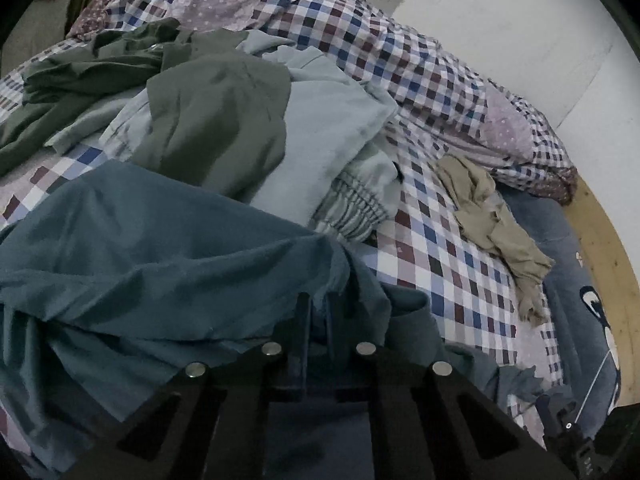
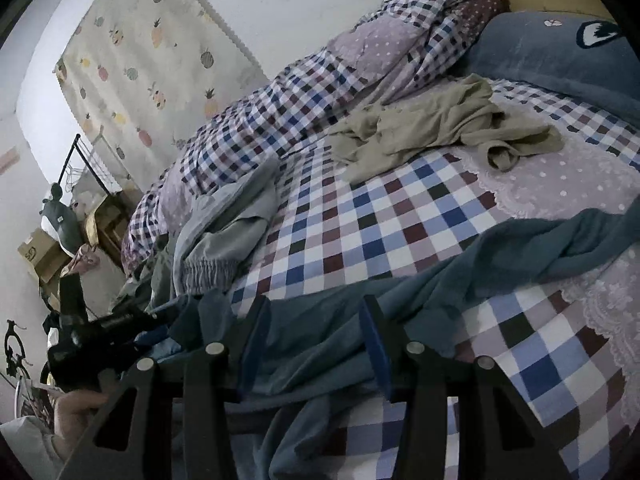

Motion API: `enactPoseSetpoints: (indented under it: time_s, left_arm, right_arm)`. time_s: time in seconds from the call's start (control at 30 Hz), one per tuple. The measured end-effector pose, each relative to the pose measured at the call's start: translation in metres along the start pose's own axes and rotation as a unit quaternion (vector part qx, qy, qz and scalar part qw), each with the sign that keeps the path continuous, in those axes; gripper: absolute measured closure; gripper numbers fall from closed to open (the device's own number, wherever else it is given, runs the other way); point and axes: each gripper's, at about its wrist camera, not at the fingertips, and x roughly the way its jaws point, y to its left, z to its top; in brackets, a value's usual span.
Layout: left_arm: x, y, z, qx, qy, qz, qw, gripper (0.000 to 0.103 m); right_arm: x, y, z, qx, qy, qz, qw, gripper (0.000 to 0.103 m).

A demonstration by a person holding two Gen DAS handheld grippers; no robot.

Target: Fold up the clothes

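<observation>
Surroundings: a heap of grey-green [image 1: 216, 120] and pale blue-grey clothes [image 1: 336, 136] lies on the bed beyond the teal garment, part of it touching the teal cloth's far edge; a crumpled beige garment [image 2: 440, 128] lies well apart toward the head of the bed, near a blue pillow [image 2: 552, 52].
Bedding: a checked sheet [image 2: 360, 216] in blue, maroon, lilac and white covers the bed; a rumpled checked quilt [image 1: 360, 40] with dotted lilac patches is banked along the wall side.
Room edge: a fruit-print curtain [image 2: 132, 60], cardboard boxes and a metal rack stand past the foot of the bed.
Teal garment: it lies on the near part of the bed [image 1: 160, 248], directly under both claws, bunched in soft folds.
Long axis: in the right wrist view the teal cloth [image 2: 520, 264] runs as a long band across the picture, rising toward the right; which end is which I cannot tell.
Texture: the teal fabric looks matte and slightly fuzzy; the pale blue-grey piece shows a gathered elastic band.
Left claw [image 1: 316, 316]: clenched on a ridge of the teal garment, jaws almost together with cloth pinched between them.
Right claw [image 2: 316, 344]: jaws stand apart, straddling the teal cloth; whether the pads press on it I cannot tell.
</observation>
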Motion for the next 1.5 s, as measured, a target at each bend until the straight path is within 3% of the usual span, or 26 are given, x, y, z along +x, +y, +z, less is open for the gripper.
enactPoseSetpoints:
  time_s: [0.2, 0.37, 0.57, 0.73, 0.9, 1.03, 1.13, 1.2, 1.27, 1.3, 1.4, 1.47, 1.5]
  left_arm:
    - [-0.040, 0.011, 0.029, 0.017, -0.048, -0.003, 0.9987, 0.099]
    - [-0.106, 0.045, 0.074, 0.019, -0.103, 0.026, 0.9942, 0.099]
    - [-0.217, 0.131, 0.134, -0.025, -0.194, 0.108, 0.9747, 0.100]
    - [-0.299, 0.229, 0.145, -0.111, -0.254, 0.183, 0.9432, 0.100]
    - [-0.345, 0.343, 0.105, -0.224, -0.270, 0.278, 0.8942, 0.100]
    - [-0.350, 0.418, 0.054, -0.306, -0.228, 0.335, 0.8614, 0.100]
    - [-0.348, 0.459, 0.017, -0.361, -0.194, 0.336, 0.8481, 0.099]
    - [-0.346, 0.472, 0.000, -0.382, -0.194, 0.335, 0.8392, 0.098]
    - [-0.346, 0.476, -0.005, -0.392, -0.202, 0.326, 0.8363, 0.092]
    - [-0.346, 0.478, -0.007, -0.396, -0.206, 0.322, 0.8348, 0.080]
    - [-0.350, 0.466, -0.003, -0.380, -0.236, 0.304, 0.8414, 0.059]
    - [-0.351, 0.447, 0.012, -0.342, -0.250, 0.294, 0.8571, 0.049]
    - [-0.344, 0.432, 0.022, -0.312, -0.248, 0.286, 0.8712, 0.045]
  right_arm:
    - [0.005, -0.003, -0.002, 0.004, 0.009, -0.003, 1.000, 0.053]
    - [0.007, 0.000, -0.005, -0.007, 0.010, -0.009, 1.000, 0.053]
    - [0.009, 0.001, -0.007, -0.012, 0.013, -0.012, 1.000, 0.053]
    - [0.009, 0.003, -0.008, -0.021, 0.013, -0.013, 1.000, 0.053]
    - [0.010, 0.006, -0.010, -0.029, 0.015, -0.015, 0.999, 0.053]
    - [0.010, 0.009, -0.012, -0.036, 0.016, -0.017, 0.999, 0.053]
    - [0.012, 0.009, -0.012, -0.038, 0.018, -0.017, 0.999, 0.053]
    - [0.014, 0.009, -0.014, -0.040, 0.021, -0.019, 0.999, 0.053]
    - [0.015, 0.009, -0.014, -0.042, 0.024, -0.021, 0.999, 0.053]
    - [0.016, 0.009, -0.015, -0.043, 0.025, -0.021, 0.999, 0.053]
    - [0.018, 0.009, -0.016, -0.046, 0.027, -0.023, 0.998, 0.053]
    - [0.019, 0.010, -0.017, -0.049, 0.028, -0.023, 0.998, 0.053]
    - [0.019, 0.011, -0.018, -0.050, 0.029, -0.023, 0.998, 0.053]
